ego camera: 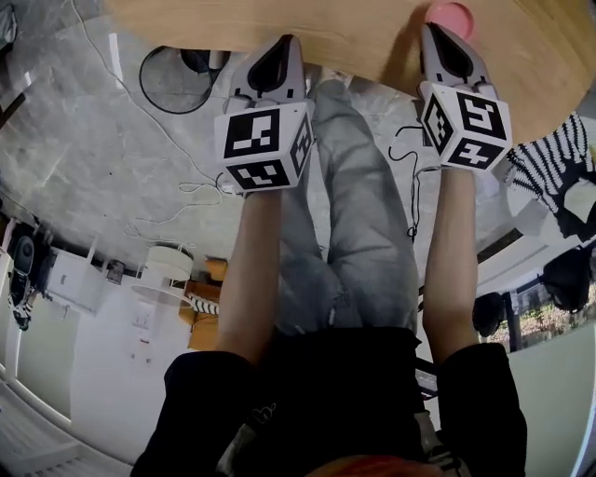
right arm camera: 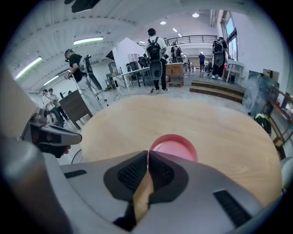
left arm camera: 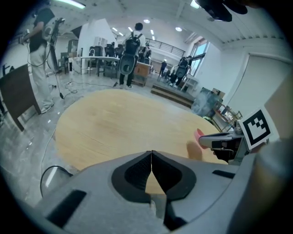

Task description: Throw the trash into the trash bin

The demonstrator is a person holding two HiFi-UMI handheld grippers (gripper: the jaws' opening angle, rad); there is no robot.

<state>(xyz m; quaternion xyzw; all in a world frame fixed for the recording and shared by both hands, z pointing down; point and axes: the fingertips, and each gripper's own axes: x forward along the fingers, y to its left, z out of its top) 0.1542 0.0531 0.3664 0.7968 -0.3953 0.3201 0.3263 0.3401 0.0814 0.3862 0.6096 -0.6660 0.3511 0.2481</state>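
A round table (ego camera: 372, 37) of light wood is standing on a grey marbled floor (ego camera: 84, 158). A pink round container (ego camera: 451, 16) is sitting directly on the tabletop. It is showing at about one o'clock in the head view and near the table's six o'clock rim in the right gripper view. A black cable loop (ego camera: 142, 84) is lying on the floor at about ten o'clock.

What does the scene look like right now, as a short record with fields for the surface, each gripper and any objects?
surface: round wooden table
left gripper: jaws together, nothing between them
right gripper: jaws together, nothing between them
object: pink round container, open top, on the table just ahead of the right gripper
background: people standing beyond the table
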